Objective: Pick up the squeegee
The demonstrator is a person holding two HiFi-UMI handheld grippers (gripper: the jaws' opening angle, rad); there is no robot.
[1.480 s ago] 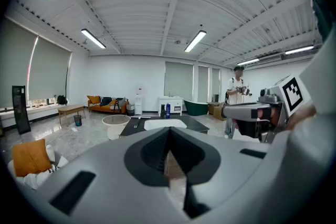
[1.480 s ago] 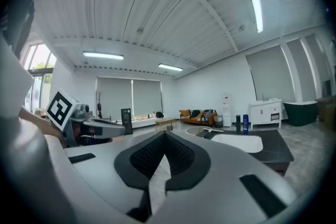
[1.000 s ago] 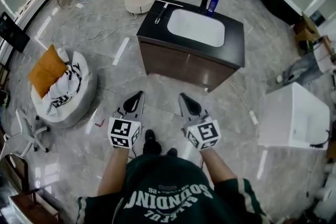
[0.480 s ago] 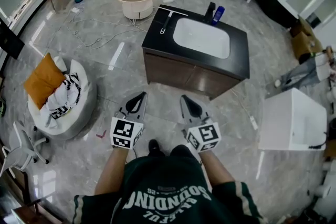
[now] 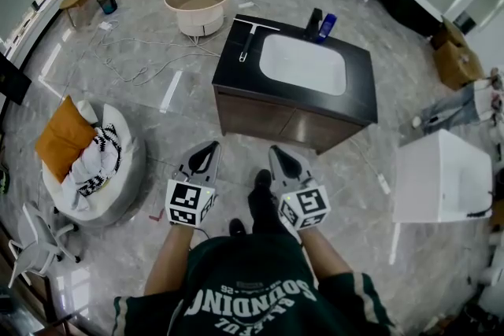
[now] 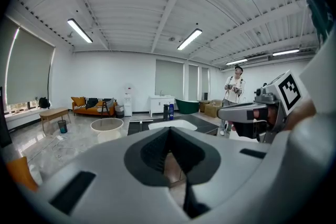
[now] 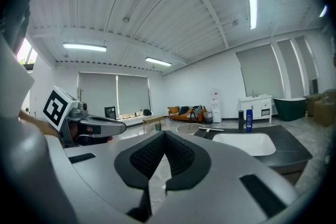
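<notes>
On the far left corner of the dark desk, head view: squeegee lies flat, just beside the white sink. It has a pale crossbar blade at the far end and a slim dark handle pointing back toward the person. Left hand-held gripper and right hand-held gripper hang over the floor, well apart from the desk. Sweatshirt carries white lettering, upside down from here. The big line looks like SOUNDING; the smaller print is unreadable. The marker cubes show only black-and-white squares.

Left gripper view: left hand-held gripper is pressed together, nothing pinched. Squeegee shows as a thin pale bar on the desk, well ahead.

Right gripper view: right hand-held gripper is pressed together, nothing pinched. Squeegee sits at the desk's left corner. Blue bottle stands behind the sink, its label too small to read.
</notes>
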